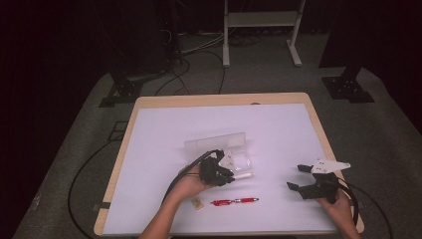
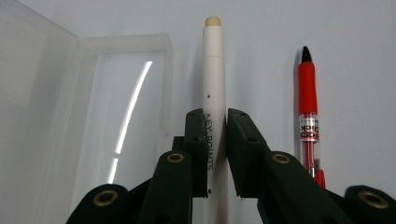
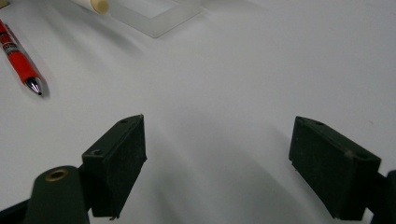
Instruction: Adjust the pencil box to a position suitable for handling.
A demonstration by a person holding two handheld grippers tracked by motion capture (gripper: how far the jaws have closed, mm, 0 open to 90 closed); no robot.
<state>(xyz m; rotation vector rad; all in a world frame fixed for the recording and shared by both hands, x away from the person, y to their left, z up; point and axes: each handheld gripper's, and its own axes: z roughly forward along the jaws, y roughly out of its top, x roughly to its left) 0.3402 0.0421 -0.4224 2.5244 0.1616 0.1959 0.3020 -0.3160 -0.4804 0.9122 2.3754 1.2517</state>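
A white marker pen [image 2: 214, 60] with a cream end cap lies on the white sheet, and my left gripper [image 2: 215, 114] is shut on its barrel. In the high view my left gripper [image 1: 222, 173] sits at the table's middle, with the white pen [image 1: 244, 175] sticking out to its right. A clear plastic case [image 2: 126, 93] lies open just left of the pen, its lid [image 2: 32, 70] raised. A red pen [image 2: 307, 93] lies parallel on the other side. My right gripper [image 1: 297, 177] rests near the right front, open and empty; its jaws [image 3: 217, 140] stand wide over bare sheet.
The clear case [image 1: 214, 147] lies behind my left gripper, the red pen [image 1: 234, 201] in front of it, and a small tan piece [image 1: 198, 203] beside that. The white sheet [image 1: 278, 129] covers the wooden table [image 1: 219, 99]. Cables and stand feet are on the floor beyond.
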